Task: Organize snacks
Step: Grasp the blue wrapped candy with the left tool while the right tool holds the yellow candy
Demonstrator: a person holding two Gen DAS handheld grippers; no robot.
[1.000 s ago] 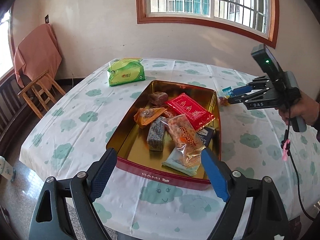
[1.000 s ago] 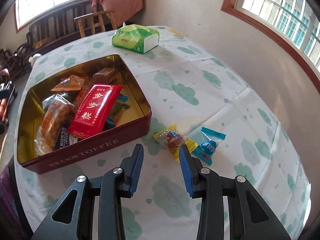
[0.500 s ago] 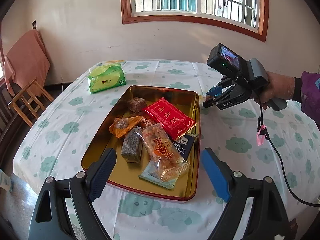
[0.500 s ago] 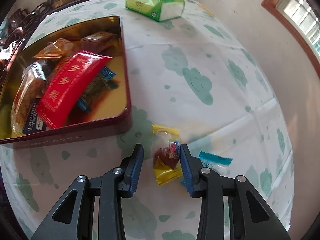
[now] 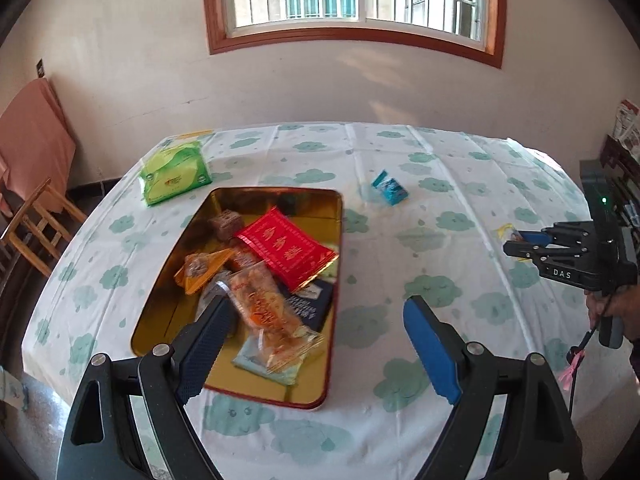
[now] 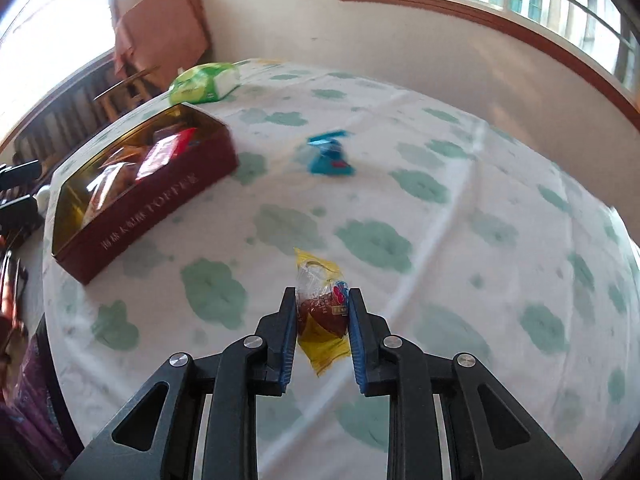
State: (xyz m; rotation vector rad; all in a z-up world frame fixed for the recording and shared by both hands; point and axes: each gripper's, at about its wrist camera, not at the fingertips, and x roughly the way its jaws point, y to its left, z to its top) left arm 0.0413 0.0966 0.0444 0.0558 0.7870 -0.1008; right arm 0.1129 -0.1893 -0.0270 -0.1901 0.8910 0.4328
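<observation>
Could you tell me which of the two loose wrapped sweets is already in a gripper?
The yellow-wrapped sweet, clamped in the right gripper; the blue-wrapped sweet lies free.

Tin (image 5: 336, 280) sits on tabletop (image 5: 460, 208), snack packs piled in it. Tissue pack (image 5: 174, 172) behind tin, twd wall. Loose candy (image 5: 390, 188) on the cloth right of tin. Wrapped snack (image 6: 322, 312) btwn my right fingers (image 6: 288, 332), over tabletop, well right of tin.

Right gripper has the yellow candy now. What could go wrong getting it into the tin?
1. The right gripper pinches the yellow-wrapped candy mostly by its crinkly wrapper; it may slip out in transit.
2. The tin is already piled with snacks, so a drop near the rim could bounce out.
3. The open left gripper hovers over the tin; the grippers could collide.
</observation>
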